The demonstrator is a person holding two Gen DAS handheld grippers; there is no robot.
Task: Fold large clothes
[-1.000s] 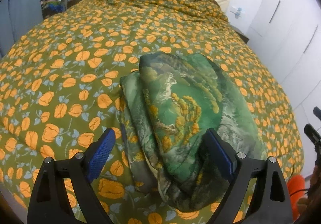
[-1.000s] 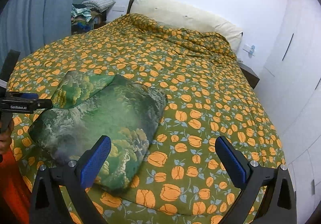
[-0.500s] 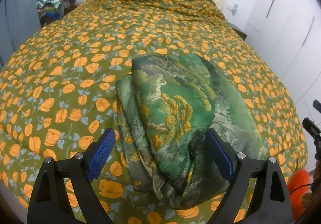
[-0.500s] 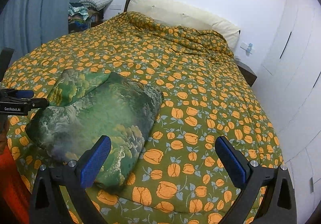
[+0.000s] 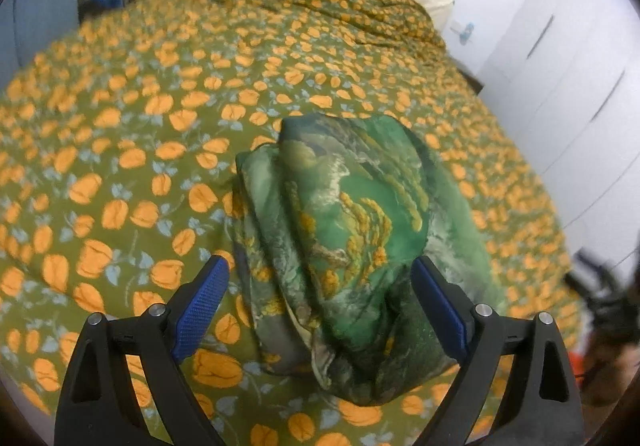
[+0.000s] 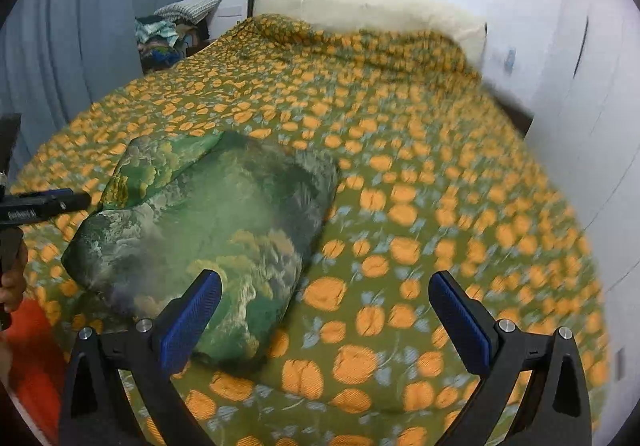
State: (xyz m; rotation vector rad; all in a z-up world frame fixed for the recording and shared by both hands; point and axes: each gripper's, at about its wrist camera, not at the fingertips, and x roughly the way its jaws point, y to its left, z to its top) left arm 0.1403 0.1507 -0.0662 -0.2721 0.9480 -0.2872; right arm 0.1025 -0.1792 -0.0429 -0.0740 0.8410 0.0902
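We see the bed [image 5: 160, 126] spreading wide ahead of both tongs, its green cover dotted with orange flowers. The pillow [image 6: 380, 12] lies along the far end, well beyond our fingers. To the far left of it a heap of clothes [image 6: 164, 40] sits by the curtain [image 6: 100, 26], and white cupboards [image 5: 580, 86] run along the right.

The folded garment [image 5: 344, 230], green with a landscape print, rests on the cover near our edge of the bed. From the left tongs [image 5: 320, 298] it lies straight ahead, its near end showing between the two blue pads [image 5: 200, 306], which stand wide apart and press on nothing. From the right tongs [image 6: 324, 322] the garment [image 6: 208, 230] lies ahead and left, partly behind the left finger. These jaws gape wide too, over bare cover.
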